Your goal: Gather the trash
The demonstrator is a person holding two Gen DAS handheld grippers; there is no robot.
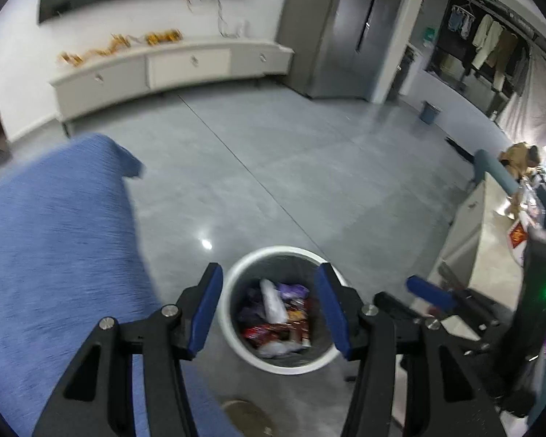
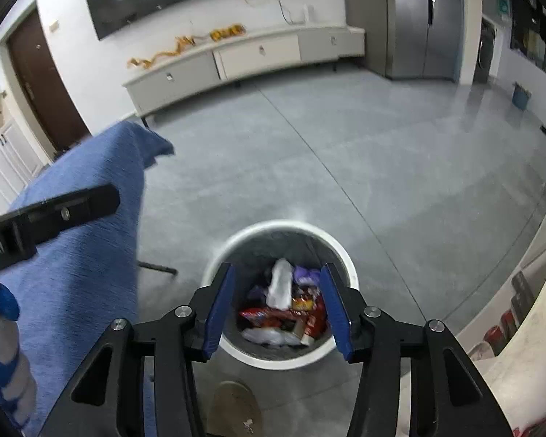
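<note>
A round white bin point(image 1: 236, 335) with a dark liner stands on the grey floor, holding several wrappers and a crumpled white bag point(image 1: 273, 306). My left gripper point(image 1: 271, 280) hangs above it, open, with nothing between its blue pads. In the right wrist view the same white bin point(image 2: 214, 258) lies below my right gripper point(image 2: 278, 278), which is also open and empty. The trash point(image 2: 282, 284) shows through the gap. The right gripper's blue finger point(image 1: 427, 291) appears at the left wrist view's right side.
A blue cloth-covered table point(image 1: 54, 255) fills the left. A pale counter point(image 1: 491, 255) with clutter runs along the right. A long white cabinet point(image 2: 236, 62), a grey fridge point(image 2: 418, 18) and a small blue bin point(image 2: 520, 96) stand farther back. A slipper point(image 2: 233, 408) lies near the bin.
</note>
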